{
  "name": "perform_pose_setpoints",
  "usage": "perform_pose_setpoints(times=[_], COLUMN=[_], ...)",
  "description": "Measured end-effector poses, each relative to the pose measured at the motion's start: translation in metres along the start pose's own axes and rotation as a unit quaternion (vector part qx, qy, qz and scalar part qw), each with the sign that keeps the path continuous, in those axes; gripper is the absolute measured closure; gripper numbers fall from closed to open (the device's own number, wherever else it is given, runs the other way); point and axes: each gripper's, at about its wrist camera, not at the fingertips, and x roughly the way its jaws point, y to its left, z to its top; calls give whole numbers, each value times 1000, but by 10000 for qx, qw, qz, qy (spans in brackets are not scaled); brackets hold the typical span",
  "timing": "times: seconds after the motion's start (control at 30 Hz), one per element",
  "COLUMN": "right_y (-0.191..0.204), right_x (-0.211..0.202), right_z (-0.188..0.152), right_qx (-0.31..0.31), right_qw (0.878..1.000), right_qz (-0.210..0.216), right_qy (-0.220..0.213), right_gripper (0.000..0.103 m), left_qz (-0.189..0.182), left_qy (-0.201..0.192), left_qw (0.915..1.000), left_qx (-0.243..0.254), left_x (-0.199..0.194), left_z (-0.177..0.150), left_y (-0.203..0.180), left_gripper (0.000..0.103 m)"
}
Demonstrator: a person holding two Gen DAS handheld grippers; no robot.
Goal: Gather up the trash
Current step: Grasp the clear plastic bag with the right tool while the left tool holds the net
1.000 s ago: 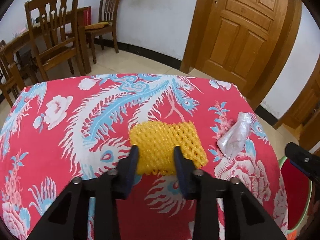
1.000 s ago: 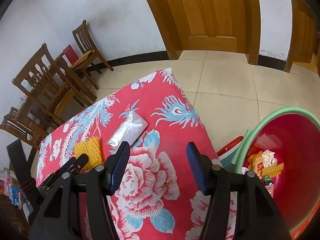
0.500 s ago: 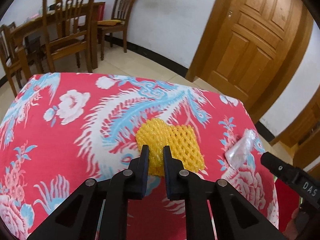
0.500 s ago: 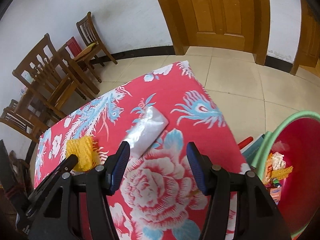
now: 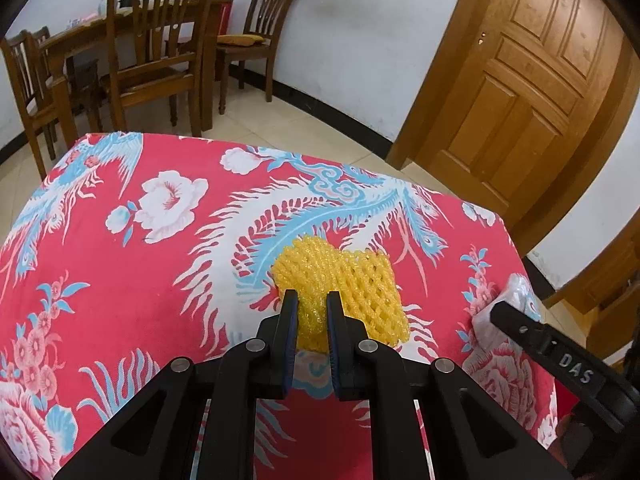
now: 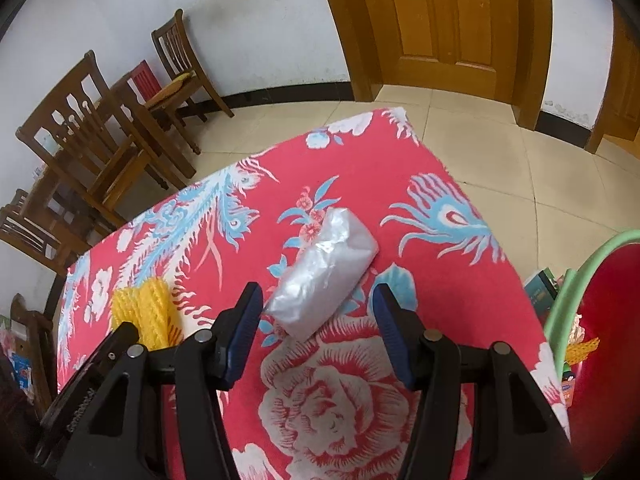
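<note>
The left gripper (image 5: 312, 312) pinches the near edge of the yellow foam net (image 5: 340, 300) between narrow fingers, near the middle of the table (image 5: 120, 280). The right gripper (image 6: 318, 320) stands wide, its jaws just narrowing slightly; the clear plastic bag (image 6: 324, 276) lies just beyond and between its fingers (image 6: 248, 312), untouched, toward the table's right edge beside the red bin (image 6: 608, 320).
</note>
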Motion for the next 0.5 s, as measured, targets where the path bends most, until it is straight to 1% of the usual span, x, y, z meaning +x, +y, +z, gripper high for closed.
perform_pose_setpoints(times=[0.07, 0.23, 0.5], right_y=[-2, -4, -16], right_x=[3, -2, -30], right_z=[-2, -6, -13], right_qx=[6, -51, -51], right_qw=[10000, 9999, 9996], right_qz=[50, 86, 223], right_qy=[63, 26, -139], right_gripper=[61, 66, 67], left_qz=[-14, -48, -132], left_qy=[-1, -22, -127], left_qw=[10000, 10000, 9997], left_qx=[13, 42, 147], left_x=[0, -2, -11], left_z=[0, 0, 0], left_y=[0, -2, -12], left_gripper=[90, 90, 90])
